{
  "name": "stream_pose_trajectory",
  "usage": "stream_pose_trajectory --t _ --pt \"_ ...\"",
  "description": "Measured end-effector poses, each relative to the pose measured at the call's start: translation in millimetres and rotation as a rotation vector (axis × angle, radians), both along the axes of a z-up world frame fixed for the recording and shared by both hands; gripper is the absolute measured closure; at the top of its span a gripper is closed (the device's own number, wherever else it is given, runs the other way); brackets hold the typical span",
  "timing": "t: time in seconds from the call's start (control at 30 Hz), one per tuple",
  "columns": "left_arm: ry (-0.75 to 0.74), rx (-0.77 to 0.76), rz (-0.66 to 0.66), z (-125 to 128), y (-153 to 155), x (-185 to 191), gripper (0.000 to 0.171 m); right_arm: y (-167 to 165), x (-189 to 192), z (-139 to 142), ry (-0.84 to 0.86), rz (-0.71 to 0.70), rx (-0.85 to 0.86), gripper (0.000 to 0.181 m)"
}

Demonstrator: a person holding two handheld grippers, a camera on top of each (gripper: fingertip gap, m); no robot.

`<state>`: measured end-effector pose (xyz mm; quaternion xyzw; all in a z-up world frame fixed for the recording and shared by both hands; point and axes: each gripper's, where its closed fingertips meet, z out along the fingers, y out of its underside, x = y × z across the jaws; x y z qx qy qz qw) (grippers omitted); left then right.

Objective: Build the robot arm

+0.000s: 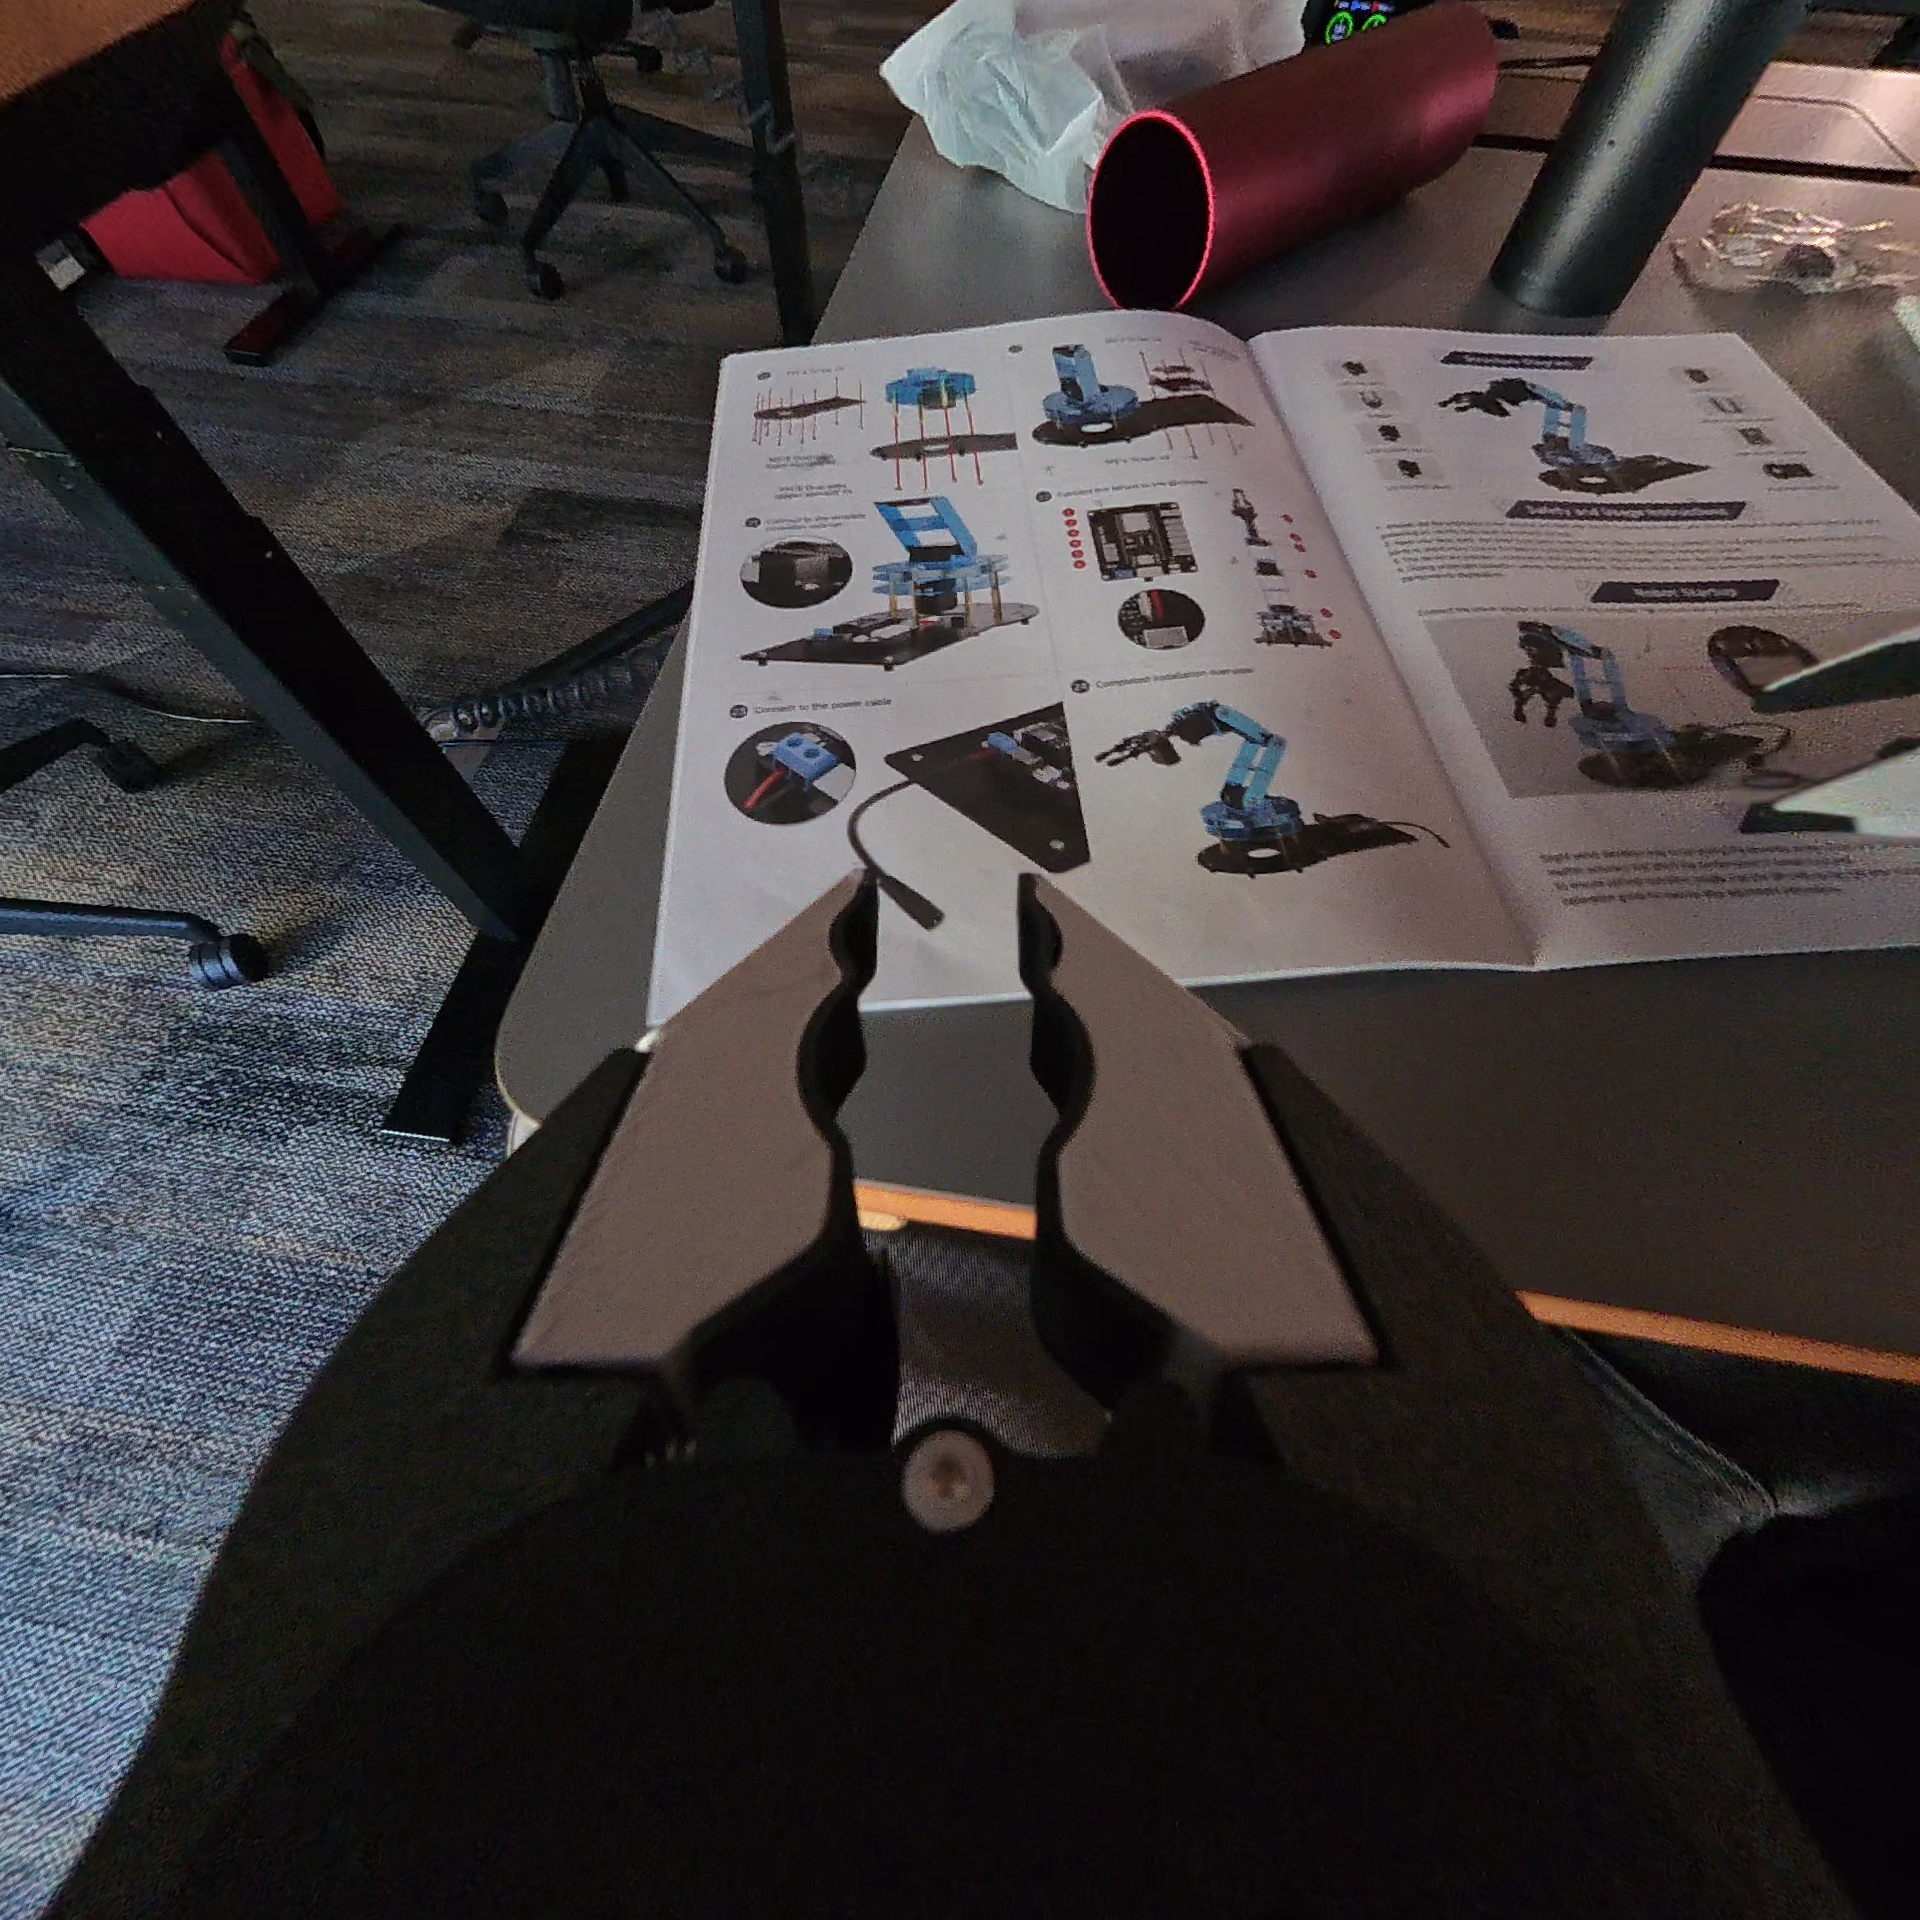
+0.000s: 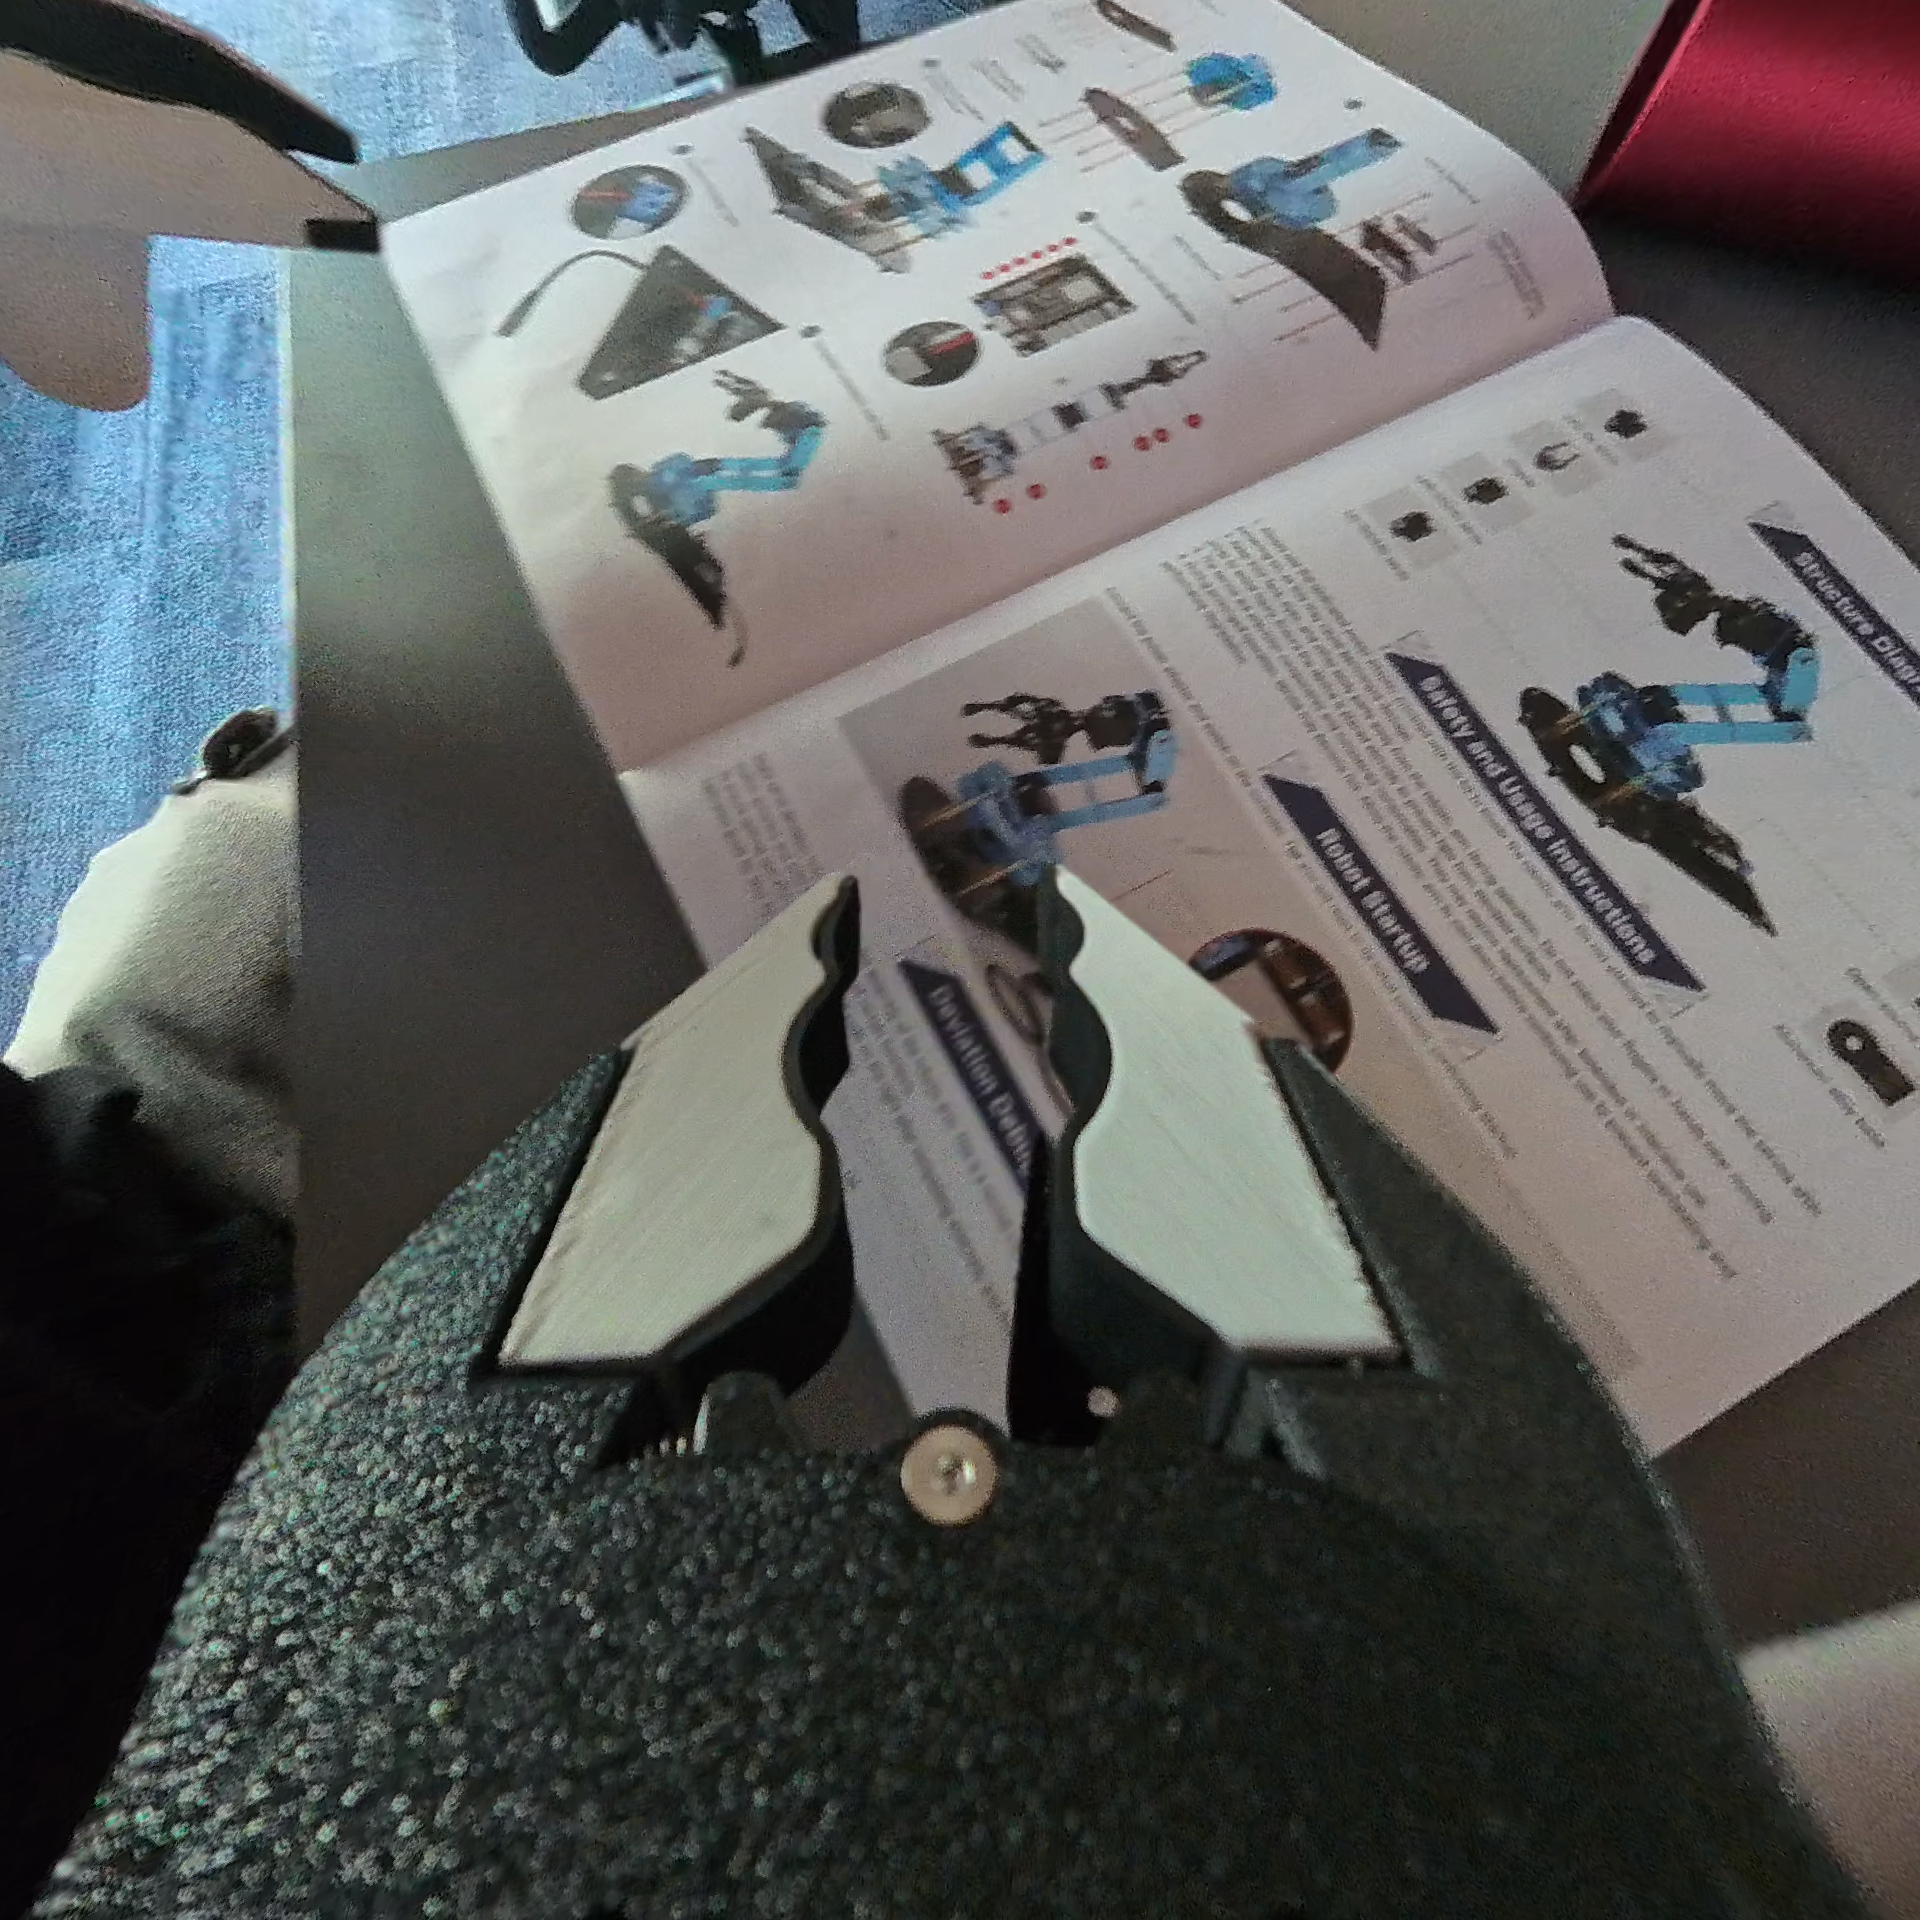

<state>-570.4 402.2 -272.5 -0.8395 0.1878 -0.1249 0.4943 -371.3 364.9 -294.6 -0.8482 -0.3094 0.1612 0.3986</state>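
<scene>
An open booklet [image 1: 1195, 644] with pictures of a blue robot arm lies flat on a dark grey table [image 1: 1558, 1122]. My left gripper [image 1: 943, 883] is open and empty, its tips over the near left corner of the left page. My right gripper [image 2: 951, 894] is open and empty, hovering low over the near part of the booklet's right page [image 2: 1299, 831]. The right gripper's fingers [image 1: 1839, 675] show at the right edge of the left wrist view. The left gripper's finger [image 2: 208, 197] shows at the upper left of the right wrist view.
A dark red tube [image 1: 1299, 156] lies on its side behind the booklet, next to crumpled white plastic [image 1: 1018, 94]. A black post [image 1: 1631, 156] and a small clear bag [image 1: 1797, 249] stand at the back right. Office chairs [image 1: 613, 135] and table legs [image 1: 260, 644] are on the carpet left. The left gripper's tips are roughly 20 cm from the right gripper's. The left gripper is farther from the black post [image 1: 1631, 156], some 40 cm, than the right, some 25 cm.
</scene>
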Motion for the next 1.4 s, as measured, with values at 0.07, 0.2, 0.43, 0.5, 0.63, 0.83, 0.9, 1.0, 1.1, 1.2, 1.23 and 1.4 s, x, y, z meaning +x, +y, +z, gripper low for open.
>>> stream_pose_trajectory --t 0.07,0.2,0.43,0.5,0.63,0.83,0.9,1.0,1.1,1.2,1.23,1.4 --pt "0.010 0.007 -0.001 3 -8 1 0.146 -17 1 7 -0.008 0.009 0.040 0.149" --pt "0.026 0.024 0.001 6 -26 1 0.146 -49 20 11 -0.052 -0.016 0.068 0.149" --pt "0.013 0.039 -0.029 12 -46 15 0.146 -99 45 27 0.120 -0.098 0.021 0.153" --pt "0.010 0.047 -0.056 14 -48 24 0.146 -110 51 32 0.161 -0.121 0.023 0.153" --pt "0.013 0.044 -0.129 13 -51 50 0.146 -131 68 36 0.175 -0.174 0.039 0.153" --pt "0.045 0.057 -0.256 14 -61 97 0.146 -163 132 31 0.030 -0.331 0.084 0.154" --pt "0.052 0.058 -0.302 15 -65 114 0.146 -171 171 31 -0.052 -0.420 0.095 0.155" --pt "0.039 0.058 -0.386 17 -74 140 0.146 -175 233 33 -0.052 -0.508 0.078 0.154" --pt "0.035 0.057 -0.468 19 -85 165 0.146 -164 261 34 0.014 -0.364 0.020 0.142" --pt "0.039 0.053 -0.525 20 -96 184 0.146 -149 276 28 -0.116 -0.170 0.075 0.142" --pt "0.032 0.047 -0.544 21 -101 189 0.146 -143 280 24 -0.150 -0.131 0.073 0.143" --pt "-0.022 0.004 -0.615 26 -120 216 0.146 -126 286 5 -0.157 0.025 -0.046 0.147"
